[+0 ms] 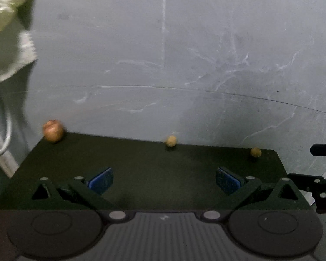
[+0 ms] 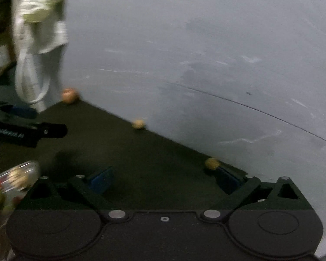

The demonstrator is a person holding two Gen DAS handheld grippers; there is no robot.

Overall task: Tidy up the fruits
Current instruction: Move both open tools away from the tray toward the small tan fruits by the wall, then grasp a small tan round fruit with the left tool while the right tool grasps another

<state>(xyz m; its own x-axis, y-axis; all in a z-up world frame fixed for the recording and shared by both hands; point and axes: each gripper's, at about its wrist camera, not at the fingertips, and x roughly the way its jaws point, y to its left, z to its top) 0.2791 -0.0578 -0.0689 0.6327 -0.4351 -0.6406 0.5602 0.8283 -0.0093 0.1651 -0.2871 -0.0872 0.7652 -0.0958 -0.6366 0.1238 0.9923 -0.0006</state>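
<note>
both claws are spread wide with nothing between their blue pads: left gripper (image 1: 164,181) and right gripper (image 2: 165,179) hang over a dark mat (image 1: 141,174). three fruits sit along its far edge by the grey wall (image 1: 184,43): a big reddish fruit (image 1: 53,131), a small yellow ball (image 1: 170,140) and another small yellow ball (image 1: 255,152), well apart.

Dark mat (image 1: 141,174), grey white-streaked wall (image 1: 206,43), reddish-orange fruit (image 1: 53,131), blue gripper pads (image 1: 103,179)

black tongs (image 1: 164,181) with blue pads (image 1: 102,180), triangular cut-outs, silver screws, ribbed grey housing
</note>
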